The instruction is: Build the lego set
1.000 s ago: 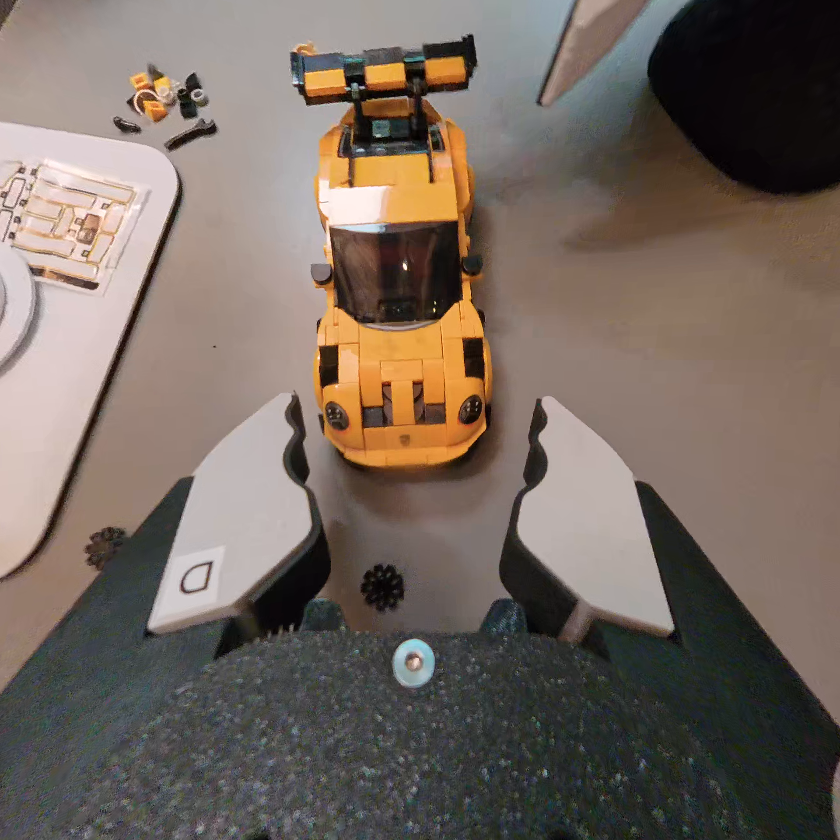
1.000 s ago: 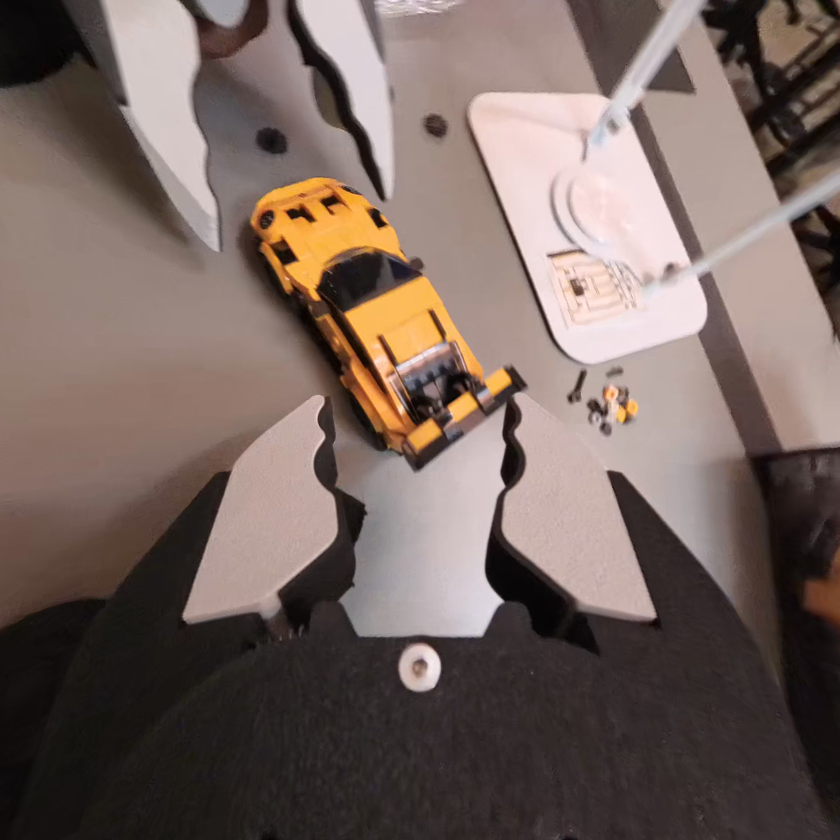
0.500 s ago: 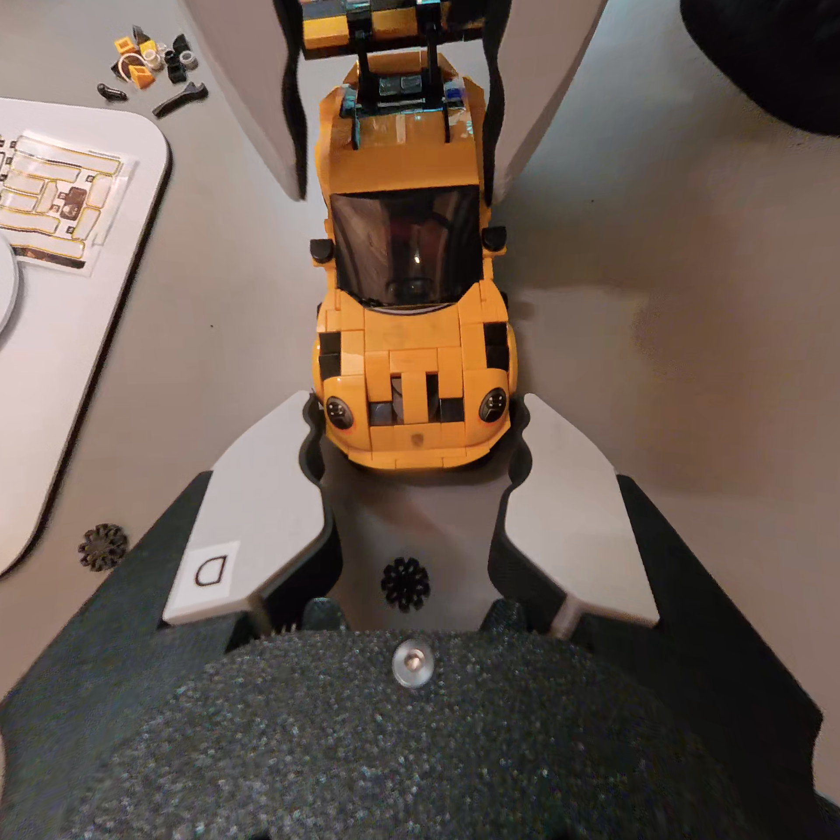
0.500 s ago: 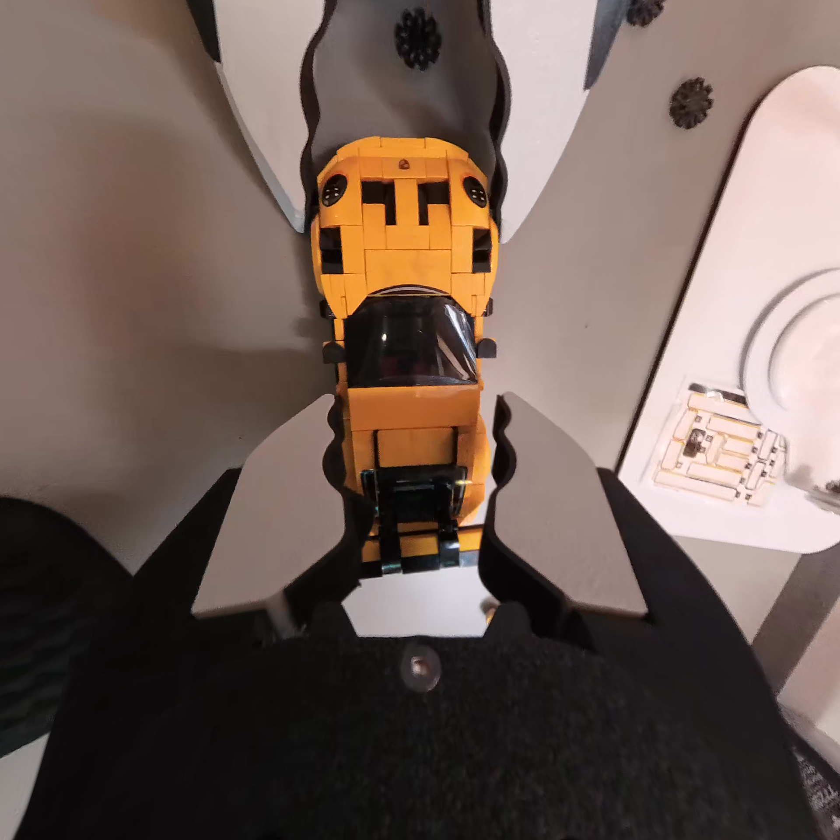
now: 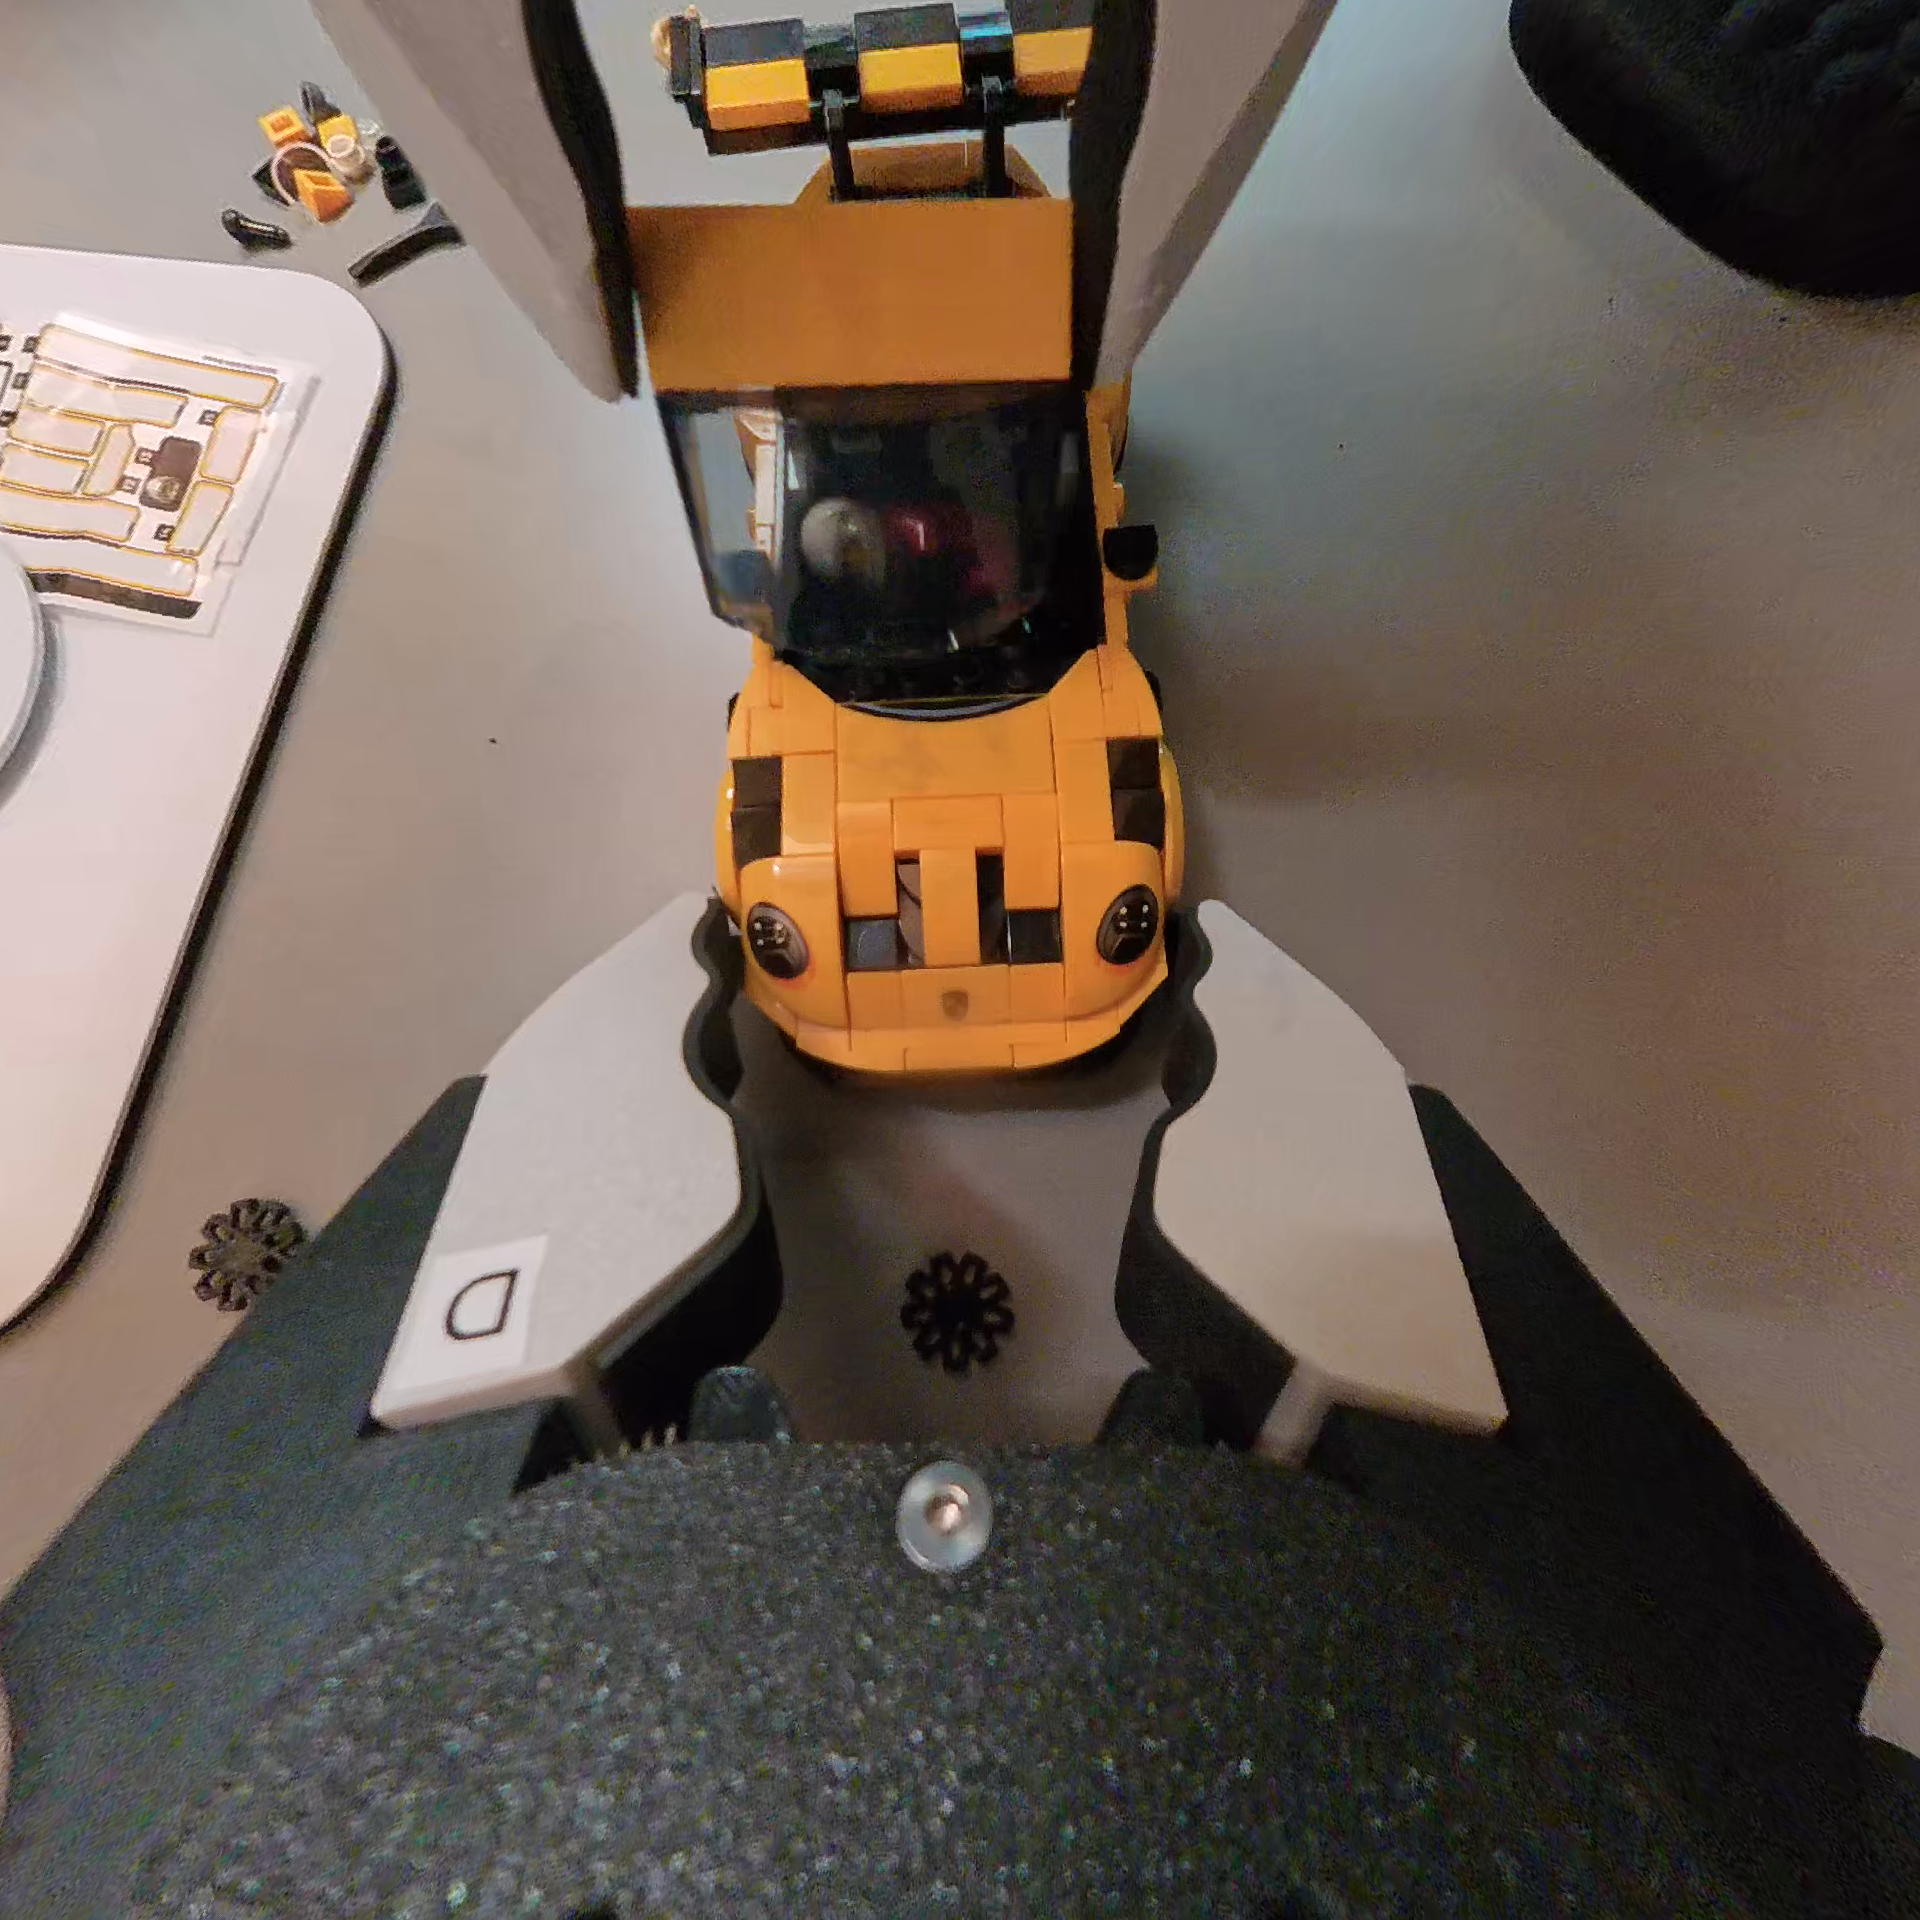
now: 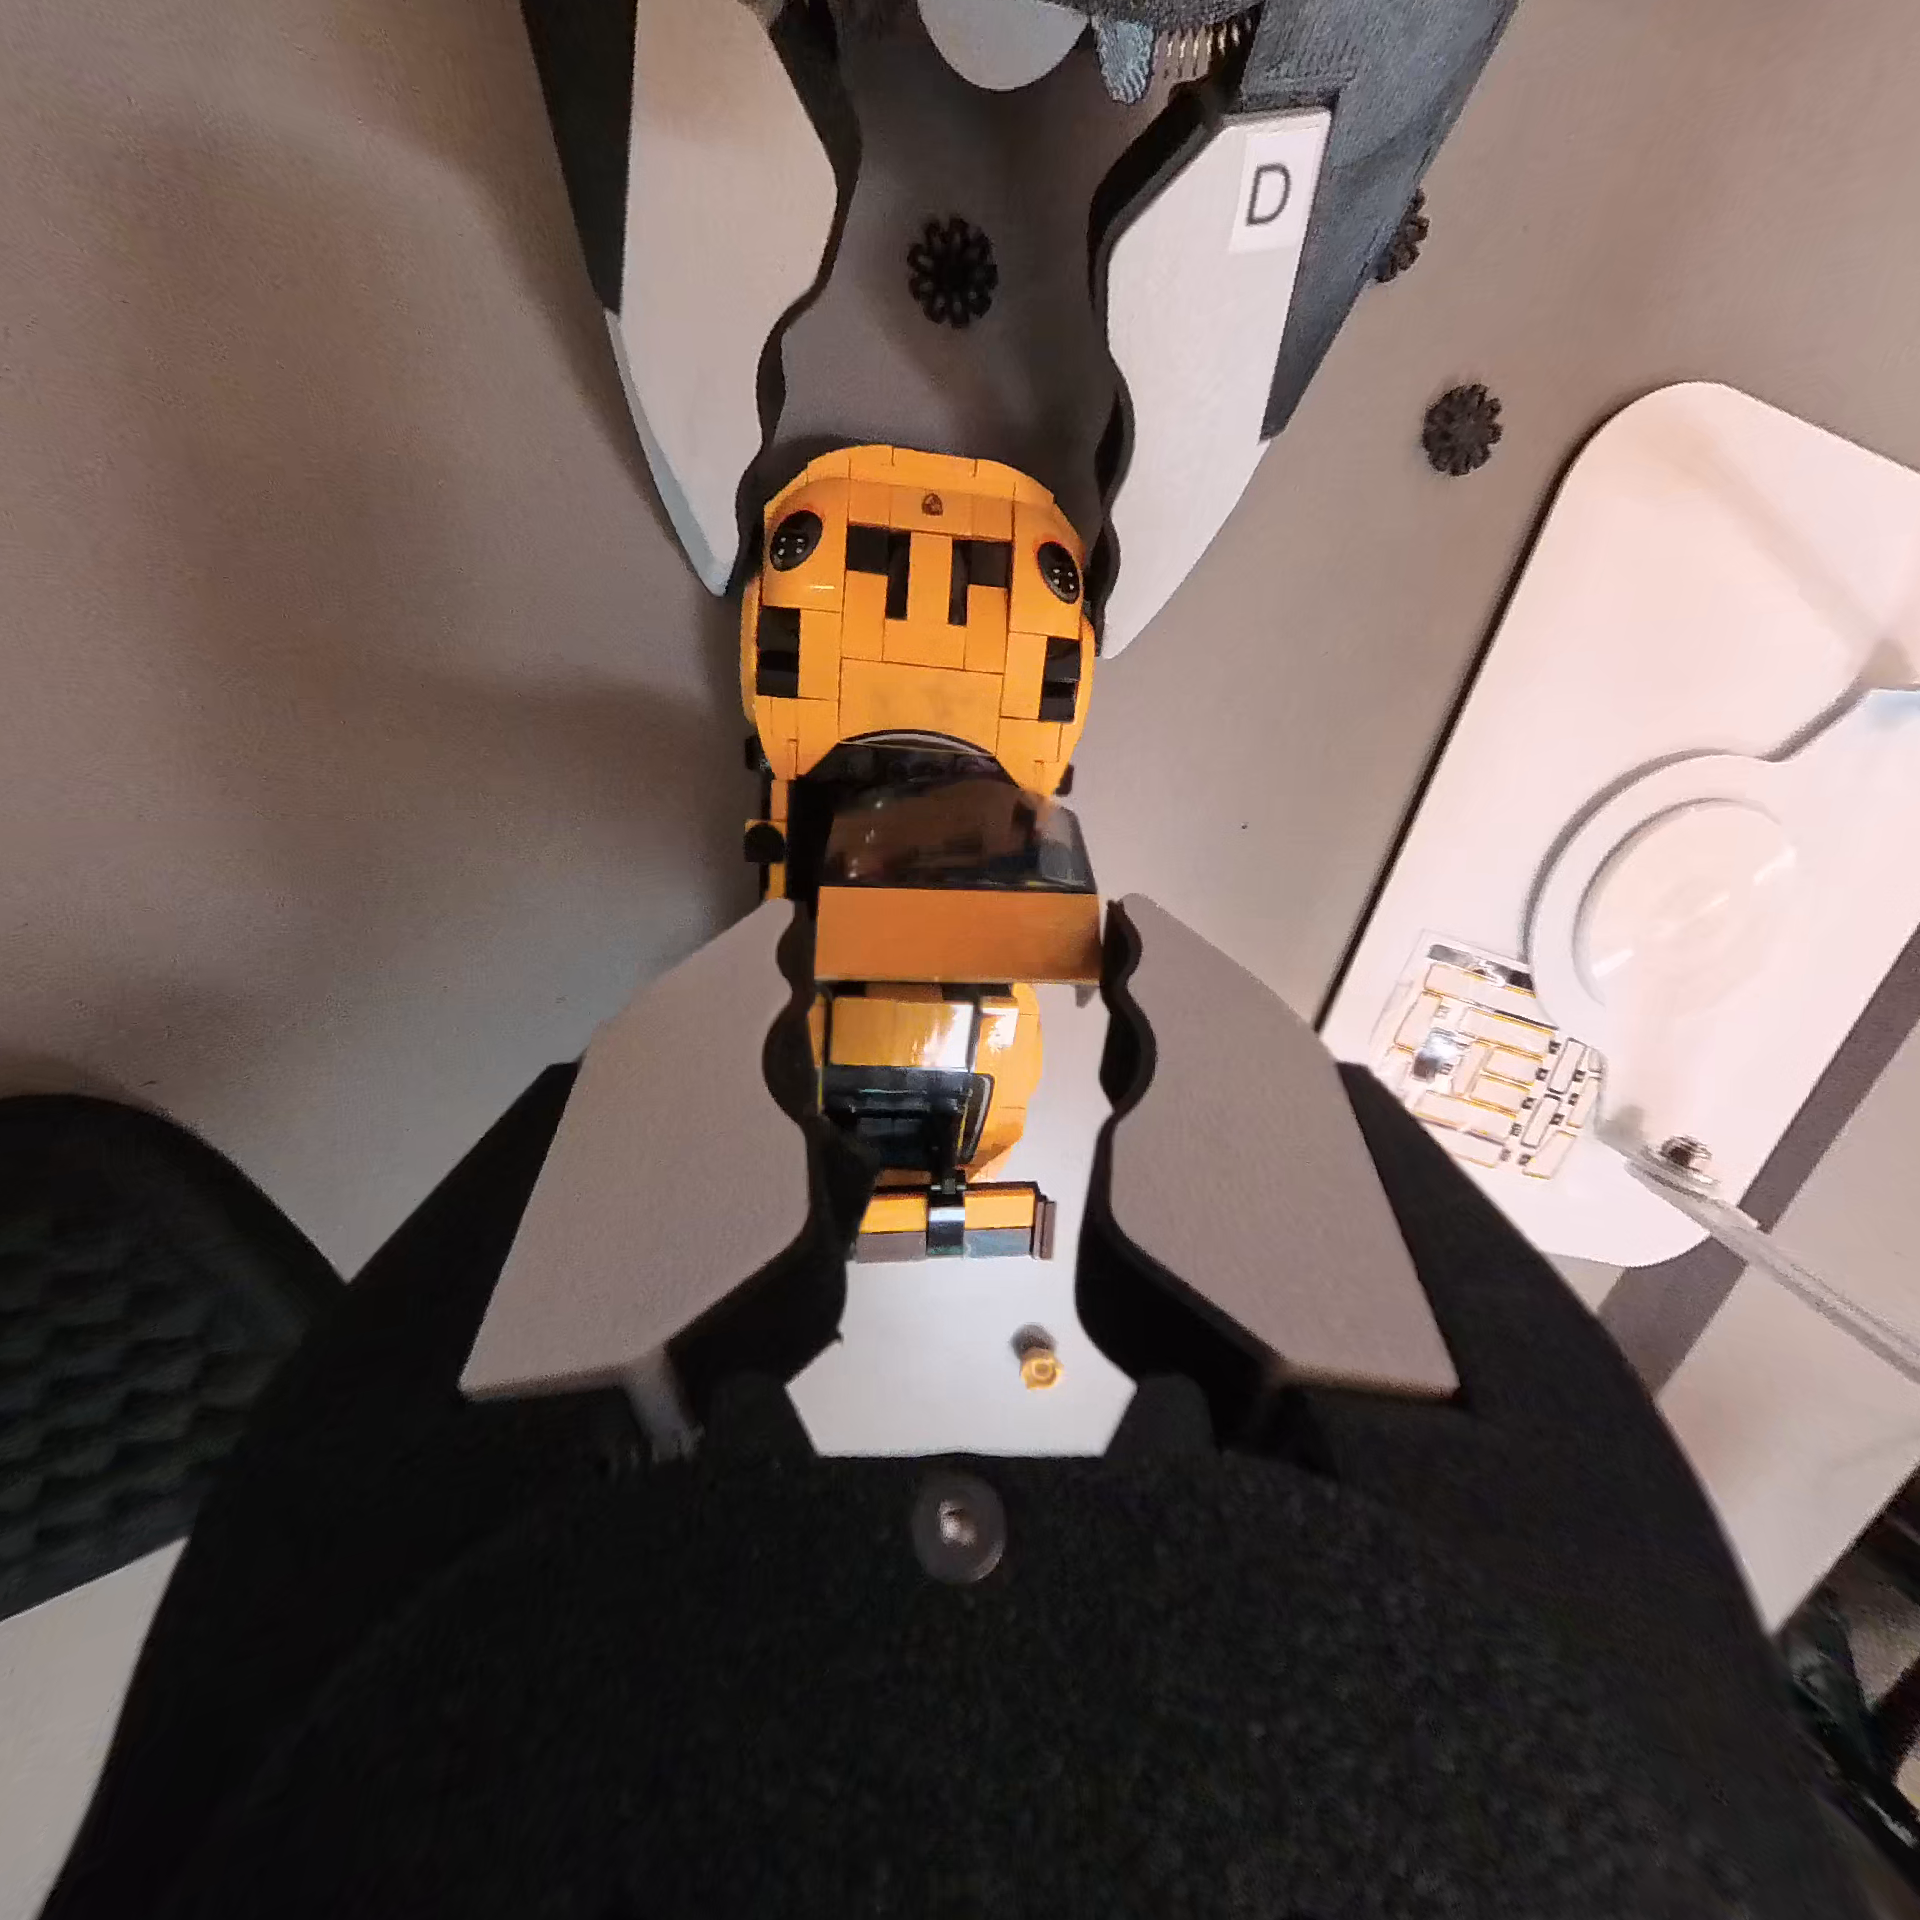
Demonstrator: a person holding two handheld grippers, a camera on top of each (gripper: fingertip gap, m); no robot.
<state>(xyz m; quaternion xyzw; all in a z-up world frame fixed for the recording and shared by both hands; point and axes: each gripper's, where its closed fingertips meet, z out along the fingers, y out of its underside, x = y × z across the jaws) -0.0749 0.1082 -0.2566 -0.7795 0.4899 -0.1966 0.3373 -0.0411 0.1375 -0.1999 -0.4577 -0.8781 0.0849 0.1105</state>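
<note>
A yellow and black Lego car (image 5: 956, 831) stands on the grey table, nose towards my left gripper (image 5: 951, 966). That gripper is shut on the sides of the nose. My right gripper (image 6: 951, 935) comes from the tail end and is shut on the yellow roof with its dark windscreen (image 6: 956, 935). This piece is raised and tilted off the body, and the cockpit shows under it in the left wrist view (image 5: 894, 540). The rear wing (image 5: 883, 83) sits between the right gripper's fingers (image 5: 499, 156). In the right wrist view the car (image 6: 925, 665) lies lengthwise between the two grippers.
A white board (image 5: 156, 779) with a sticker sheet (image 5: 125, 468) lies left of the car. Small loose pieces (image 5: 322, 166) lie beyond it. Black gear-like pieces (image 5: 244, 1252) lie on the table near my left gripper. A dark bulky object (image 5: 1745, 125) is at the far right. A small yellow stud (image 6: 1039, 1366) lies behind the tail. About 8 cm separates my left fingertips from my right. To the rear wing (image 5: 883, 83): right tips about 7 cm, left tips about 12 cm. Look for it in the right wrist view (image 6: 911, 1202) too.
Both grippers moved in onto the car from opposite ends and closed. The roof and windscreen piece has since come up off the body in the right gripper.
</note>
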